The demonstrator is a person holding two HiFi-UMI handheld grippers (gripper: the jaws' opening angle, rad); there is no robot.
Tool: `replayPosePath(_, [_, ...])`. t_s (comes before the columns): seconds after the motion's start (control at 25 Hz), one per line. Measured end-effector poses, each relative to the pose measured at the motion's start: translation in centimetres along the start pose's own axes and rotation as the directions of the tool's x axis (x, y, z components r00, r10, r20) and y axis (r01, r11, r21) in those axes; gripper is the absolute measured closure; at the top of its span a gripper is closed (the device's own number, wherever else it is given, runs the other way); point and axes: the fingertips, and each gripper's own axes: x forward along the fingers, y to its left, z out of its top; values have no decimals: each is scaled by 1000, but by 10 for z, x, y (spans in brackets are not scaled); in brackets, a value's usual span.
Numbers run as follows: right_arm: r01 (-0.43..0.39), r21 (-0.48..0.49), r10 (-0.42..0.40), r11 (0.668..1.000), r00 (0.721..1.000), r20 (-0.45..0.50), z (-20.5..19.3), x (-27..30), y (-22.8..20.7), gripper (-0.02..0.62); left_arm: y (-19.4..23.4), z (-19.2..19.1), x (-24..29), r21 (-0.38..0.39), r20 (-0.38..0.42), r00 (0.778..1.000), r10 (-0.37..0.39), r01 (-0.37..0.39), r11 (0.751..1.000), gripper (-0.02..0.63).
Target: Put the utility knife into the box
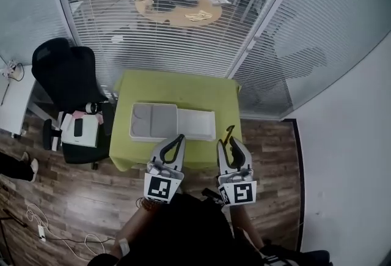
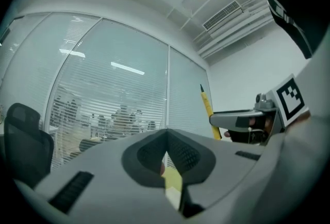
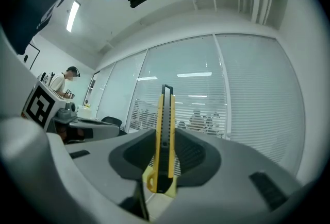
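Note:
A yellow and black utility knife point(image 3: 167, 115) stands upright between the jaws of my right gripper point(image 3: 166, 140), which is shut on it. In the head view that right gripper point(image 1: 232, 140) hovers off the near right corner of the green table point(image 1: 177, 88), with the knife point(image 1: 228, 133) pointing toward the table. The open white box point(image 1: 153, 121) lies on the table's near half, its lid point(image 1: 197, 125) flat beside it on the right. My left gripper point(image 1: 179, 138) hangs by the table's near edge just below the box, shut and empty. The left gripper view shows its jaw tips point(image 2: 166, 135) meeting, with the knife point(image 2: 207, 107) off to the right.
A black office chair point(image 1: 64, 69) stands left of the table, with a low seat carrying white items point(image 1: 79, 130) in front of it. Glass walls with blinds point(image 1: 183, 26) close off the far side. A cable point(image 1: 36, 222) lies on the wooden floor at lower left.

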Motion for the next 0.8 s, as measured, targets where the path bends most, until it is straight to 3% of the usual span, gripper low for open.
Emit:
replayPosePath(0.16, [19, 1, -19, 1000, 1000, 1, 2, 10, 4, 485, 11, 0, -1, -2, 1, 1000, -15, 15, 1000, 601])
replayPosePath(0.4, [8, 14, -8, 1000, 1000, 0, -9, 37, -7, 485, 36, -14, 8, -22, -25, 999, 35, -36, 999, 603])
replayPosePath(0.8, [-60, 27, 60, 998, 998, 30, -25, 92, -41, 485, 54, -19, 49, 50, -42, 994, 98, -96, 994, 603])
